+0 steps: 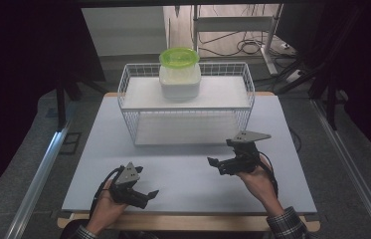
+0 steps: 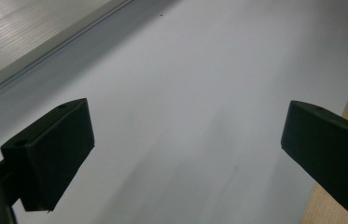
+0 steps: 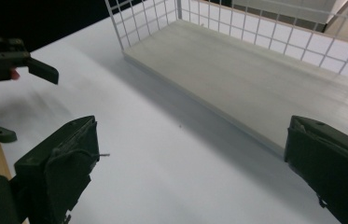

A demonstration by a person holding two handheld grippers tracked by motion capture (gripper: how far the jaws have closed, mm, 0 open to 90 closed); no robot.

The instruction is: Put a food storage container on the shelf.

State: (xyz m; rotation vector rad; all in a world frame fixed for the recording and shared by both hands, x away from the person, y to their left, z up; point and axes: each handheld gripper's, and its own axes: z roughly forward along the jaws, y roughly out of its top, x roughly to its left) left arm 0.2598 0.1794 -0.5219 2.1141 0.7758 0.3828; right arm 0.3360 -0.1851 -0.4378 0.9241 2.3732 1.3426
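- White wire rack (image 1: 185, 107) stands mid-table on the pale mat (image 1: 183, 169); two shelves.
- White container (image 1: 180, 82) with green lid (image 1: 179, 57) sits on the rack's upper shelf, toward the back.
- Left gripper (image 1: 145, 195) is held low near the table's front edge, jaws spread wide, nothing between them.
- Right gripper (image 1: 218, 164) hovers just in front of the rack's lower shelf (image 3: 251, 88), jaws wide apart, empty.
- Both grippers well apart from the container.
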